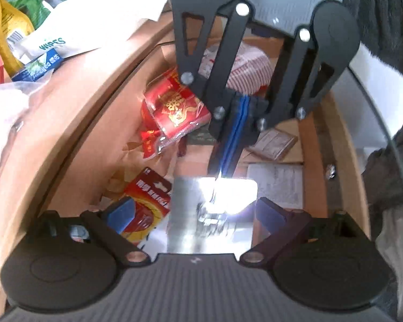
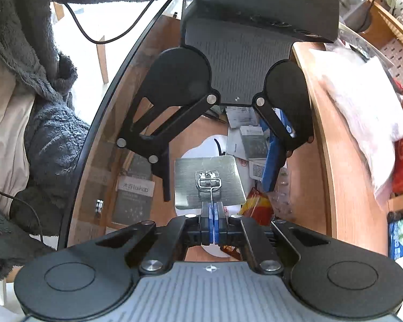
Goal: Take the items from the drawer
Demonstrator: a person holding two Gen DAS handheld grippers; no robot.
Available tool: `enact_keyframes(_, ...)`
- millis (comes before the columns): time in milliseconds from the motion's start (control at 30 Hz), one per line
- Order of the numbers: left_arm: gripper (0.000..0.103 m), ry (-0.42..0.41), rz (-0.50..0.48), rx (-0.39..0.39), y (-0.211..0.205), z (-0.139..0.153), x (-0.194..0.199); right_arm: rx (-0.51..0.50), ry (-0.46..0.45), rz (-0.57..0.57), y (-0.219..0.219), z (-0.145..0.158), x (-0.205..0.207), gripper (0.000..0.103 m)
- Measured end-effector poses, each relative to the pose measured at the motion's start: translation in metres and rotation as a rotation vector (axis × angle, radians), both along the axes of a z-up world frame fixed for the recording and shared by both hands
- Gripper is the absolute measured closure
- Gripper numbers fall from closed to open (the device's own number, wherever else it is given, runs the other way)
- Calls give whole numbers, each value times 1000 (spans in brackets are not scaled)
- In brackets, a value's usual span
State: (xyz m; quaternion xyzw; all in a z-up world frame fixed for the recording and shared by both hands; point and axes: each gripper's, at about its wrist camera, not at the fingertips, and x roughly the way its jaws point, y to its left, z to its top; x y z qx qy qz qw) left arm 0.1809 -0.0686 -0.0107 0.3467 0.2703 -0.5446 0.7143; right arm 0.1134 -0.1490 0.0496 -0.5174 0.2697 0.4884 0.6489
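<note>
Above the cluttered wooden drawer (image 2: 311, 177), the right tool (image 2: 213, 221) pinches the wire hook of a metal plate (image 2: 209, 185). The left tool (image 1: 196, 214) is spread wide, holding nothing.

White wipes pack (image 1: 53, 43) and yellow bag (image 1: 2, 21) on the wooden tabletop (image 1: 75, 80); grey fleece garment (image 2: 21, 40) beside it.

Two opposed wrist fisheyes, close above the drawer (image 1: 99, 123) (shared: metal plate (image 2: 209, 182)).
</note>
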Motion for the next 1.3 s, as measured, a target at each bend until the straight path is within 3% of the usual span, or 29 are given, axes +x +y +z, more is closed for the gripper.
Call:
enact_keyframes(267,5,50,-7,1,6,6,4,-22,12,31,0,-4,0,102)
enact_keyframes(433,32,146,-20,3,8,6,9,-36,-6,25,-1,-4,-2,102)
enact_keyframes(467,32,160,-26,8,8,5,9,-37,-5,24,0,-4,-1,102)
enact_keyframes(600,33,145,-61,19,6,0,3,-42,-3,23,1,-5,0,102)
enact_keyframes(967,38,133,-43,-14,13,10,-1,-67,-16,10,5,-11,3,102)
enact_keyframes(1300,63,88,-37,9,12,11,-6,-39,-3,1,1,-8,8,101)
